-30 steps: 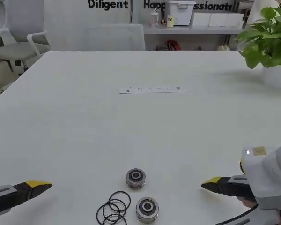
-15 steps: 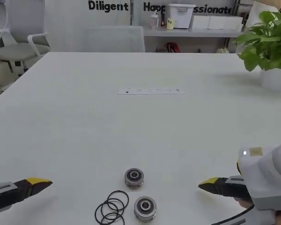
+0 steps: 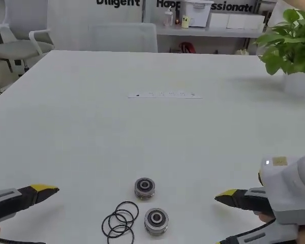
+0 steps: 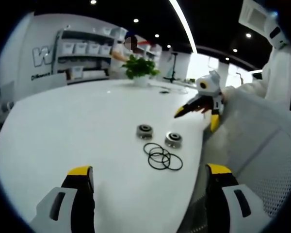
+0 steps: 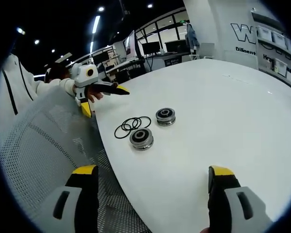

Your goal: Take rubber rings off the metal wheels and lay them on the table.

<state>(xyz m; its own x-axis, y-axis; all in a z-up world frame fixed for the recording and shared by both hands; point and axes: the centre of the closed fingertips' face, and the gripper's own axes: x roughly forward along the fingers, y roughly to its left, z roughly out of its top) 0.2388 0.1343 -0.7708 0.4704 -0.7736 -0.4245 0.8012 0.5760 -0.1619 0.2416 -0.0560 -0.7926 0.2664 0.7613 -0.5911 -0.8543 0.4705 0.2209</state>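
A white worktop [image 3: 142, 127] stretches ahead, seen from above. Near its front edge sit two small metal wheels: the far wheel [image 3: 144, 187] and the near wheel [image 3: 156, 220], a little apart. Just left of the near wheel lies a loose pile of thin black rubber rings [image 3: 119, 225], overlapping one another. Whether either wheel has a ring left in its groove is too small to tell.

The left gripper [image 4: 149, 170] hovers low at the left, well apart from the wheels, its yellow-tipped fingers [image 4: 80, 174] spread wide and holding nothing. The right gripper [image 5: 153, 170] hovers at the right, its fingers [image 5: 222, 174] also spread wide and empty. A potted plant [image 3: 290, 43] stands at the far right.

Likely risks: the wheels sit unsecured close to the edge, so a one-sided pull on a ring could skid or roll a wheel off. The piled rings overlap, so a stray finger could drag several away.
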